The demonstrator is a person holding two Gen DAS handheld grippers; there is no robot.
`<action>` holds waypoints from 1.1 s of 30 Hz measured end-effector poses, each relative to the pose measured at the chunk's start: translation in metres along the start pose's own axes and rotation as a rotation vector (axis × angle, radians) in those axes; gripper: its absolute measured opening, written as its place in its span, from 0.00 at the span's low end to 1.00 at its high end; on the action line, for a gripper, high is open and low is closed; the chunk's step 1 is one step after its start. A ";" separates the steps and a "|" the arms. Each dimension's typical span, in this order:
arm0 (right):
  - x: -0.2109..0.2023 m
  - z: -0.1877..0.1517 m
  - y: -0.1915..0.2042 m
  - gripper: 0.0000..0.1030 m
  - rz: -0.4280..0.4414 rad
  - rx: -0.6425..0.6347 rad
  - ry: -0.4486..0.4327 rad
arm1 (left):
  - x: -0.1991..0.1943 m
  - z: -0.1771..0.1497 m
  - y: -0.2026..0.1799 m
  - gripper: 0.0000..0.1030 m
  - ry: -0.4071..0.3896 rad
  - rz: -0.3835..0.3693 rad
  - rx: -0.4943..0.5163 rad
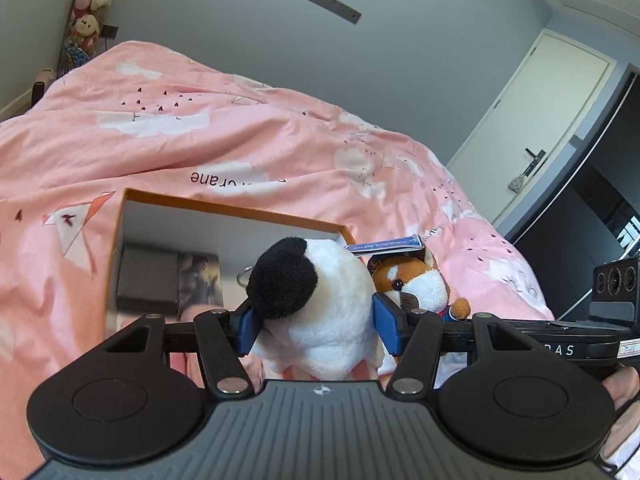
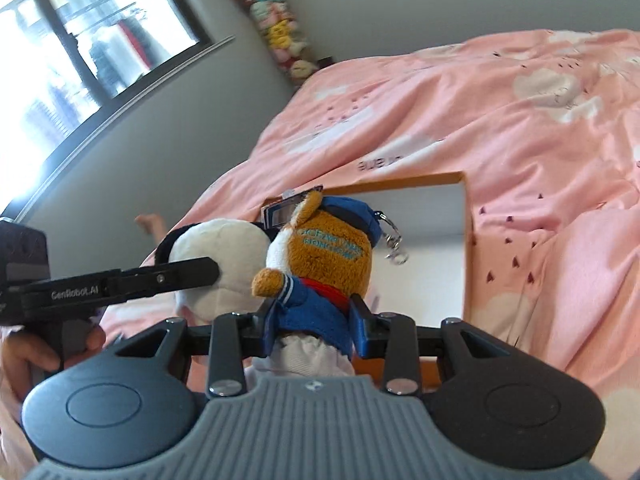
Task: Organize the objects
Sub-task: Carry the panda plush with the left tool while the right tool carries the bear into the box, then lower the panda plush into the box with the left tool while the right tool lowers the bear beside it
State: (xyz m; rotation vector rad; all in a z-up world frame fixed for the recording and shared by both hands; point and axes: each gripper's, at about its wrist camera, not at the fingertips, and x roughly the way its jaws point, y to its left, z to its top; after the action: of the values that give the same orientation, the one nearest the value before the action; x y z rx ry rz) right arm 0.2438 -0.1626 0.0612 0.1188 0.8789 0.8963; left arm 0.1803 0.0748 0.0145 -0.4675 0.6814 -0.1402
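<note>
My left gripper (image 1: 318, 326) is shut on a white plush with a black patch (image 1: 320, 300), held above the near edge of an orange open box (image 1: 224, 210) on the pink bed. My right gripper (image 2: 314, 330) is shut on a brown plush in a blue sailor suit (image 2: 324, 256), with a keyring clip (image 2: 394, 246). The two plush toys are side by side and touching. In the left wrist view the brown plush (image 1: 420, 284) sits right of the white one. In the right wrist view the white plush (image 2: 224, 252) and the left gripper's finger (image 2: 176, 274) are at left.
The box holds a dark flat item (image 1: 148, 280) and a picture card (image 1: 200, 278). The pink duvet (image 1: 200, 128) covers the bed. A column of plush toys (image 1: 90, 12) hangs in the far corner. A door (image 1: 540, 128) is at right and a window (image 2: 80, 40) at left.
</note>
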 end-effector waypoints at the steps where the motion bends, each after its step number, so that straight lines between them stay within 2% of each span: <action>1: 0.007 0.005 -0.004 0.37 -0.010 0.009 0.001 | 0.009 0.001 0.001 0.65 0.009 0.006 0.002; 2: 0.003 0.008 -0.011 0.37 -0.021 0.015 0.003 | 0.019 0.002 0.003 0.65 0.019 0.013 -0.001; 8: 0.049 0.016 -0.037 0.37 -0.078 0.053 0.062 | 0.069 0.005 0.026 0.65 0.091 0.018 -0.042; 14: 0.092 0.020 -0.049 0.37 -0.134 0.021 0.119 | 0.106 0.014 0.041 0.65 0.114 0.060 -0.035; 21: 0.134 0.034 -0.047 0.37 -0.227 -0.094 0.162 | 0.144 0.026 0.048 0.65 0.141 0.122 0.006; 28: 0.167 0.038 -0.044 0.37 -0.343 -0.210 0.186 | 0.168 0.029 0.057 0.64 0.164 0.125 -0.022; 33: 0.181 0.036 -0.039 0.38 -0.404 -0.322 0.212 | 0.181 0.028 0.056 0.64 0.180 0.139 -0.004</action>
State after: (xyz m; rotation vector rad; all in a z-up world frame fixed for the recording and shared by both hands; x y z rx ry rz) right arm 0.3504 -0.0482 -0.0439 -0.4262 0.9008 0.6644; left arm 0.3367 0.0855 -0.0961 -0.4129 0.8880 -0.0501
